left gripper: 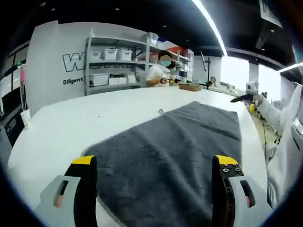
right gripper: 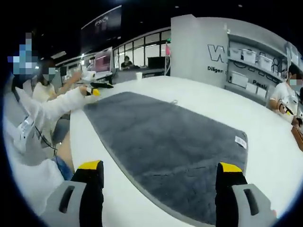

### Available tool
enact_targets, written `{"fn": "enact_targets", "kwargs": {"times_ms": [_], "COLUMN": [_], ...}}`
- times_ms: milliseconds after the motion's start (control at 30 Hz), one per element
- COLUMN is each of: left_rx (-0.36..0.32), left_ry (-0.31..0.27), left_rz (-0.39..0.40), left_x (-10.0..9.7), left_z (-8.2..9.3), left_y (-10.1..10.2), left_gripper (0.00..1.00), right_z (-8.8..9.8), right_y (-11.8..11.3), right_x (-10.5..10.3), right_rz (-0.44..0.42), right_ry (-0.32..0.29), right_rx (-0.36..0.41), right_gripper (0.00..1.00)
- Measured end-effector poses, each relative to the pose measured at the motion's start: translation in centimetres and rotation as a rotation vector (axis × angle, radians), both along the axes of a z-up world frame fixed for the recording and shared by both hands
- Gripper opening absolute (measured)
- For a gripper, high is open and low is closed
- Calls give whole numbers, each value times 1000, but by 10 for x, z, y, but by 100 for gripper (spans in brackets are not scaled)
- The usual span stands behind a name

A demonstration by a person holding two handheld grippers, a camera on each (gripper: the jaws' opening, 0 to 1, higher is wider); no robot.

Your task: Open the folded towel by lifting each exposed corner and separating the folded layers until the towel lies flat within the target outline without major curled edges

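Note:
A dark grey towel (left gripper: 175, 151) is spread out in a single layer on the white table (left gripper: 71, 123). Its edges look mostly flat, and a white label (right gripper: 241, 141) shows near one corner. My left gripper (left gripper: 155, 163) is open above one short end of the towel (right gripper: 161, 137), with nothing between its yellow-tipped jaws. Above the opposite end my right gripper (right gripper: 160, 166) is open and holds nothing. Each gripper also appears small at the far end in the other's view: the right gripper (left gripper: 244, 98) and the left gripper (right gripper: 97, 87), both on white sleeves.
A small loop-like item (left gripper: 161, 111) lies on the table by the towel's long edge. Shelves with bins (left gripper: 113, 66) and a seated person (left gripper: 161, 71) are beyond the table. A paper cup (left gripper: 24, 117) stands at the table's left corner. More people (right gripper: 42, 90) sit nearby.

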State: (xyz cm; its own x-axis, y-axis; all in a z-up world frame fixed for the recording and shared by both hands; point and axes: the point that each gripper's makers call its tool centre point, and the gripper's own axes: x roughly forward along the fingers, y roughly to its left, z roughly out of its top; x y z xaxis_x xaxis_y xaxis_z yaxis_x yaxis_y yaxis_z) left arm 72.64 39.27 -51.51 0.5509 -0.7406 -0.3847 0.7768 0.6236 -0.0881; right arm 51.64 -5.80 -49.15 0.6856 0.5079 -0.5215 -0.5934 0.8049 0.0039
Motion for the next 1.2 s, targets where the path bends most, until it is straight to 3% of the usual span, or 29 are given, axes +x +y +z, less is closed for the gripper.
{"fn": "enact_targets", "kwargs": {"times_ms": [100,267,300,400,700,833,867,900,1033,1133,1200], "left_rx": [-45,-19,-38,-102,-94,-98,-79,-75,-80,-63,-54], "left_ry": [97,129,112,130,123,132,107,64,16,-46,-79], "left_rz": [28,83,94,121,134,146,157,145,113,106,117], "left_x": [25,49,54,65,78,77,79,74,29,-20,-40], "left_z": [-19,-41,-38,-33,-34,-28,-24,-16,6,26,35], "left_y": [-4,2,3,6,11,16,23,23,23,23,27], "left_gripper": [100,99,98,97,94,100,100,100,100,100,100], "right_z": [-1,-1,-1,-3,-11,-7,-6,-2,9,15,15], "right_y": [1,1,1,1,-2,-9,-10,-13,-26,-35,-36], "right_x": [0,0,0,0,3,1,0,-2,-7,-12,-14], "right_rz": [5,6,6,6,-9,-24,-25,-28,-58,-90,-99], "right_ry": [6,10,11,16,29,20,17,8,-19,-43,-49], "right_rx": [-7,-11,-14,-16,-14,-25,-29,-34,-38,-36,-28], "right_gripper": [99,99,99,99,99,99,99,99,99,99,99]}}
